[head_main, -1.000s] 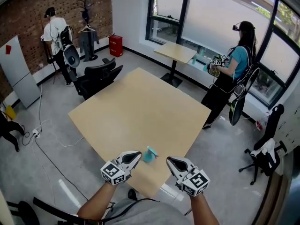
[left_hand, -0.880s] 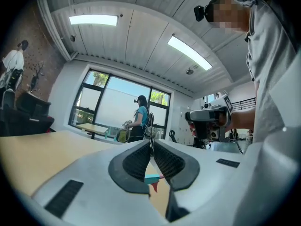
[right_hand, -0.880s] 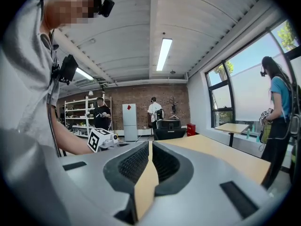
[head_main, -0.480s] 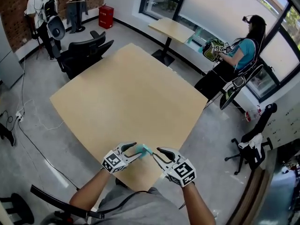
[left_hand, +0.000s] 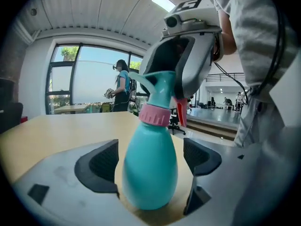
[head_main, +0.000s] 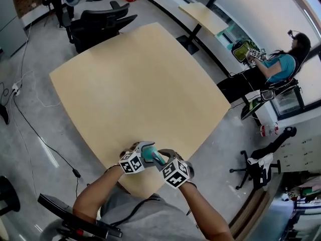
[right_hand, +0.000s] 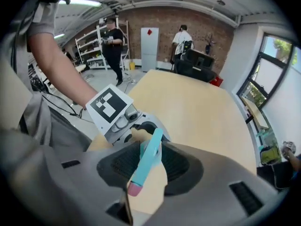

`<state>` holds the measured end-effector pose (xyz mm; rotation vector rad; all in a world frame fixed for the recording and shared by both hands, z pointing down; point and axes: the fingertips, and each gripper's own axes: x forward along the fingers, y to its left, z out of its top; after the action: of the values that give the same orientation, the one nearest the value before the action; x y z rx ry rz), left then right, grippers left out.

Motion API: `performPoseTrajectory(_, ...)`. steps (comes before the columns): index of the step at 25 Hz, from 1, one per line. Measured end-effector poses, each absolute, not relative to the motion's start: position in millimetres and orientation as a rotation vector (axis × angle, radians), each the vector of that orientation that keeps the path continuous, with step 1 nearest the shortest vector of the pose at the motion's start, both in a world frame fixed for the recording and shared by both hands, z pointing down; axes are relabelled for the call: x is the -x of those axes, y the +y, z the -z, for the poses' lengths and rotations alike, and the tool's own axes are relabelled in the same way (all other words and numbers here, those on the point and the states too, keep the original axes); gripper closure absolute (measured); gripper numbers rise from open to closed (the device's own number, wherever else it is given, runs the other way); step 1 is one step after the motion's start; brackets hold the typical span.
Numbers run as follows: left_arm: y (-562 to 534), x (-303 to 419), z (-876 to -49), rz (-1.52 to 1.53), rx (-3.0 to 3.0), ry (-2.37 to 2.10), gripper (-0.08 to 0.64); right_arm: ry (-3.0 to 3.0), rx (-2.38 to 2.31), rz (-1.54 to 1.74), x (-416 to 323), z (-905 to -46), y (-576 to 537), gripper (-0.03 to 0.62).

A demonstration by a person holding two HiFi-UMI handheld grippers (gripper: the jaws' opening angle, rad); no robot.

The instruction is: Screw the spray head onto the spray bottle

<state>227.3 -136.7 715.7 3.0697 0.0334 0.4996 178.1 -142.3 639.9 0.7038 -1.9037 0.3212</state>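
Spray bottle (left_hand: 149,182), teal with a pink collar (left_hand: 154,115), upright on the wooden table (head_main: 135,79) near its front edge, with the spray head (left_hand: 161,87) seated on top. Left gripper (left_hand: 151,160): jaws have just been opening and stand spread wide, one on either side of the bottle's body, clear of it. Right gripper (right_hand: 150,166): set over the bottle from above, jaws have just been opening and stand part-spread around the spray head without clamping it.

Teal pear-shaped spray bottle (left_hand: 150,173) stands upright on the tan table (head_main: 140,84), lower centre of the head view, close to the table edge. Teal spray head (left_hand: 159,86) sits on its neck, with pink collar (left_hand: 154,115) and red trigger (left_hand: 181,113); the nozzle points frame-left in the left gripper view.
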Motion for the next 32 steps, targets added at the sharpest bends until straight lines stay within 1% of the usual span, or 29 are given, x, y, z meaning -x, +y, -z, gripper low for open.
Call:
performPoseTrajectory(4,-137,-235,-729,-0.527,-3.103,0.058,0.155,-1.84,-0.687,-0.271,-179,-655,-150,0.469)
performPoseTrajectory(6,-142,-236,-731,-0.508,-3.1,0.032,0.184,-1.837,-0.644,-0.201,-176,-654,-153,0.469)
performPoseTrajectory(7,-143,-237,-732,-0.491,-3.095,0.033,0.184,-1.831,-0.597,-0.153,-175,-654,-153,0.469)
performPoseTrajectory(10,-141,-237,-734,-0.455,-3.085,0.061,0.184,-1.809,-0.363,0.033,-173,-655,-146,0.471)
performPoseTrajectory(16,-135,-240,-735,-0.443,-3.08,0.134,0.184,-1.694,0.314,0.545,-174,-654,-130,0.474)
performPoseTrajectory(19,-137,-240,-736,-0.435,-3.071,0.14,0.184,-1.654,0.486,0.609,-174,-655,-131,0.474)
performPoseTrajectory(21,-139,-239,-734,-0.426,-3.073,0.125,0.184,-1.697,0.461,0.487,-172,-656,-134,0.474)
performPoseTrajectory(24,-140,-239,-733,-0.39,-3.059,0.049,0.184,-1.848,0.187,0.106,-173,-658,-141,0.474)
performPoseTrajectory(27,-143,-239,-732,-0.353,-3.039,-0.058,0.184,-1.993,-0.261,-0.319,-178,-656,-148,0.472)
performPoseTrajectory(29,-144,-243,-733,-0.335,-3.021,-0.154,0.184,-2.033,-0.651,-0.579,-186,-654,-151,0.472)
performPoseTrajectory(30,-144,-246,-734,-0.329,-3.012,-0.212,0.184,-2.021,-0.856,-0.673,-192,-654,-150,0.472)
performPoseTrajectory(32,-144,-248,-736,-0.325,-2.994,-0.344,0.184,-1.953,-1.195,-0.733,-200,-655,-145,0.472)
